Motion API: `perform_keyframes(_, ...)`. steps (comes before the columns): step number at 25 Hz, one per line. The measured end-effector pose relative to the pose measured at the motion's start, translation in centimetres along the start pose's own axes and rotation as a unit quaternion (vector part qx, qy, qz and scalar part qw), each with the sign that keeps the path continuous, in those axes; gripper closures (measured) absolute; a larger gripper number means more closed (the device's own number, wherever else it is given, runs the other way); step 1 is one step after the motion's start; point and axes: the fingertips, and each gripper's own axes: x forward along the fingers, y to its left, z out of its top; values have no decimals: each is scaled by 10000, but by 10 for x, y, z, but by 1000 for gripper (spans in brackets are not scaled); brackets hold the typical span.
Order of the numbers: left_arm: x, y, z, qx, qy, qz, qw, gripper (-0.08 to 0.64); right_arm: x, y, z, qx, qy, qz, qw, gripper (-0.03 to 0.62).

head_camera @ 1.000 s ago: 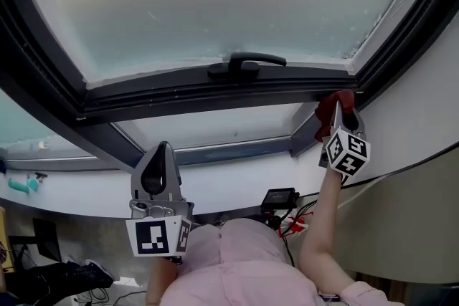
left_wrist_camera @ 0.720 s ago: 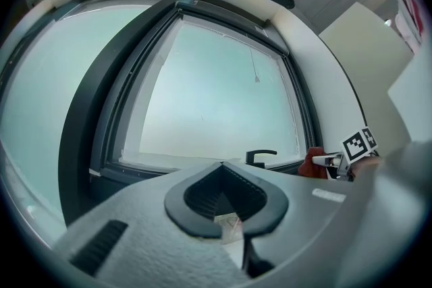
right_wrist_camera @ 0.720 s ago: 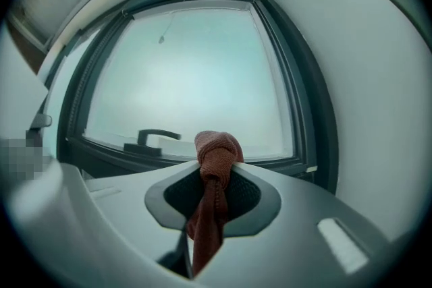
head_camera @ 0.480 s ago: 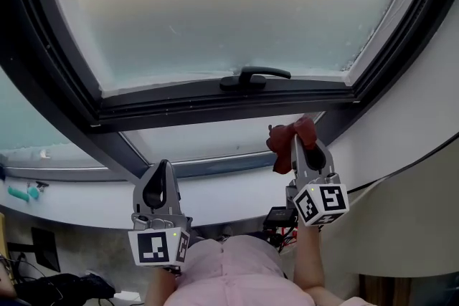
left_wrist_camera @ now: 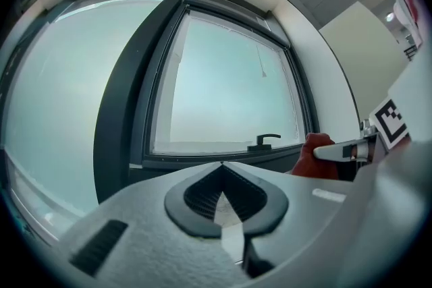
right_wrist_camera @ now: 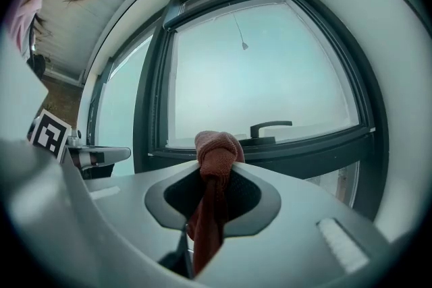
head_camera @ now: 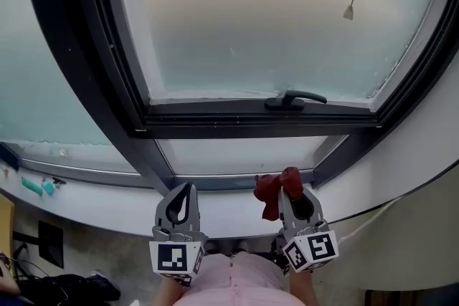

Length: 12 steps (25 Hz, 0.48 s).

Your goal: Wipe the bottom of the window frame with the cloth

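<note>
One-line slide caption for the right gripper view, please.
Right gripper shut on a red cloth, held short of the dark window frame and its handle.

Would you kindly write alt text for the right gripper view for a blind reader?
The right gripper is shut on a bunched red cloth, in front of a dark-framed window with a black handle. The left gripper shows at left.

Grey left claw (head_camera: 188, 188), grey right claw (head_camera: 288, 191), black-and-white square-marker cubes (head_camera: 177, 258), pale pink shirt (head_camera: 231, 280)
</note>
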Motion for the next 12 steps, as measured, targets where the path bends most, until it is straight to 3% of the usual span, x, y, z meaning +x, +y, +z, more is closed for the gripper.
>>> perform_keyframes(5,-13,21,-3,23,61,-61,10000,557,5,19,6,-161,-106,-152,9997,517)
perform_keyframes(12,-14,37,-5,41,47,-240,9997,557,18,45,3,-947,79,-336,9949,518)
